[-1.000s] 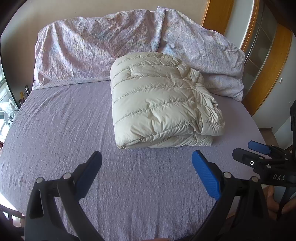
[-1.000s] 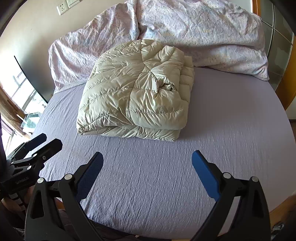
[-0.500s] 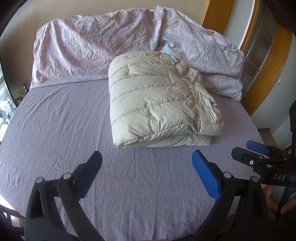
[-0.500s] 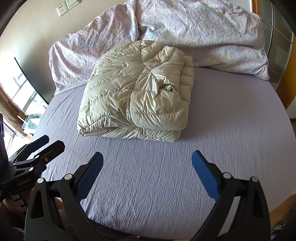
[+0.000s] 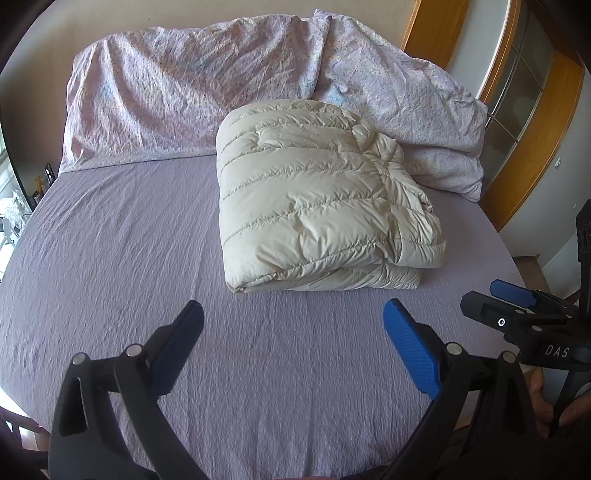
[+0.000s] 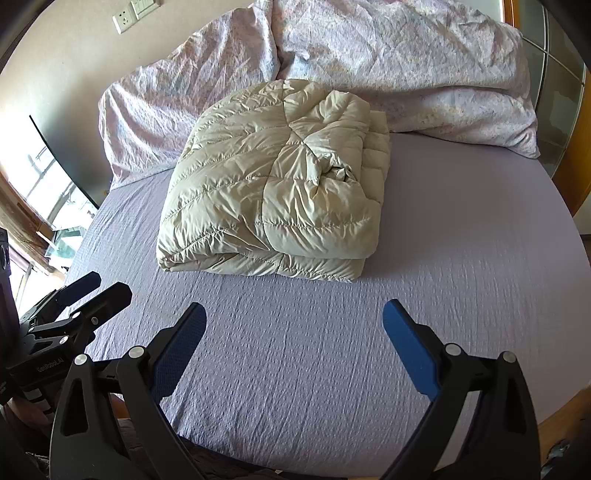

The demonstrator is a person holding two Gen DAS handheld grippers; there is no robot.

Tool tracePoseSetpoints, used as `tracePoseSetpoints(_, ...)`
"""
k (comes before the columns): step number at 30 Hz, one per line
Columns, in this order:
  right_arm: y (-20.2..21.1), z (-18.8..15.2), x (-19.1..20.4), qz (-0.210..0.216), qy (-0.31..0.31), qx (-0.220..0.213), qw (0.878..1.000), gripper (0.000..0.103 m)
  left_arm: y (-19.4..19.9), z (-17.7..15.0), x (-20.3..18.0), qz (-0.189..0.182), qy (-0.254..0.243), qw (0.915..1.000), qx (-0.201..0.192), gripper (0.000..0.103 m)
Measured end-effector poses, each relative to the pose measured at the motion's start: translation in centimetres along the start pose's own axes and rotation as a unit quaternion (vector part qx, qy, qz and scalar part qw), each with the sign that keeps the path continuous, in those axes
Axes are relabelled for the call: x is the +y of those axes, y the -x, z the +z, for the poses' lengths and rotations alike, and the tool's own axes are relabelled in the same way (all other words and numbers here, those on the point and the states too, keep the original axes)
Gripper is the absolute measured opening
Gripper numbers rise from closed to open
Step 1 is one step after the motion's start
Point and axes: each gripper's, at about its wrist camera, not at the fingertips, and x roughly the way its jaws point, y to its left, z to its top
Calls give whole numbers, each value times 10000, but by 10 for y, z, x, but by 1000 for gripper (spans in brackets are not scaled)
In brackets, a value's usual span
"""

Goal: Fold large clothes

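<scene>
Straight ahead of me, a cream quilted down jacket (image 5: 317,206) lies folded into a thick, roughly square bundle on a bed covered with a lilac sheet (image 5: 122,258). It sits toward the head of the bed, its far edge touching a crumpled, pale floral duvet (image 5: 192,88) that is piled along the wall. The jacket's layers are stacked one on another, and the open edges of the fold face me. In the right wrist view its top panel (image 6: 280,177) shows creased seams and a small bunched pucker near the right side.

My left gripper (image 5: 293,350) hovers over the bare sheet near the foot of the bed, its two blue-padded fingers (image 5: 412,350) spread wide with nothing between them. It is well apart from the jacket. My right gripper (image 6: 293,350) is likewise over the bare sheet, fingers spread wide and holding nothing, also well short of the bundle.

Each camera catches the other tool at its edge: the right gripper appears at the far right of the left view (image 5: 517,306), and the left one at the far left of the right view (image 6: 70,306).

A wooden door frame (image 5: 532,147) stands to the right of the bed, a bright window (image 6: 48,192) to the left, and a wall socket (image 6: 123,16) above the duvet.
</scene>
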Motion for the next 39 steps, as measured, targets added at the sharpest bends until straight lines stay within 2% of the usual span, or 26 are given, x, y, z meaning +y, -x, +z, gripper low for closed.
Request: tracePoseSetpoints(39,-5,-4,4,-17,-73,24,10000,98,-2,-3,0,-10,-17,10000,50,98)
